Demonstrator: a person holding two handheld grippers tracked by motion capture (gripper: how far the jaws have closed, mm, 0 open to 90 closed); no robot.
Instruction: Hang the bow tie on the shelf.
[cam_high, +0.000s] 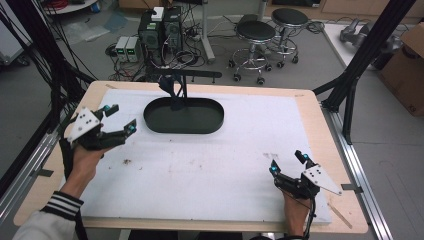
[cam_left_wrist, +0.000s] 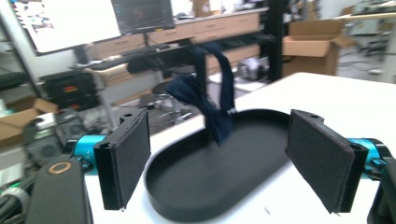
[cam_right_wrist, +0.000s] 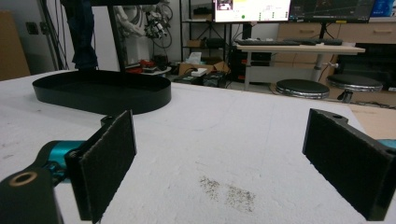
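The dark blue cloth (cam_left_wrist: 210, 100) hangs from a stand (cam_high: 183, 85) over the black tray (cam_high: 155, 122), and the left gripper (cam_high: 120, 118), jaws spread and empty, points at it while the right gripper (cam_high: 289, 163) waits spread apart, so a hasty grab risks tipping the stand.

A grey floor (cam_high: 60, 75) lies beyond the bench (cam_high: 320, 130). Two black stools (cam_high: 256, 32) stand on it beside computer towers (cam_high: 160, 30) amid tangled cables. Cardboard boxes (cam_left_wrist: 313, 46), wooden desks (cam_right_wrist: 299, 49) and lit monitors (cam_right_wrist: 252, 9) line the room.
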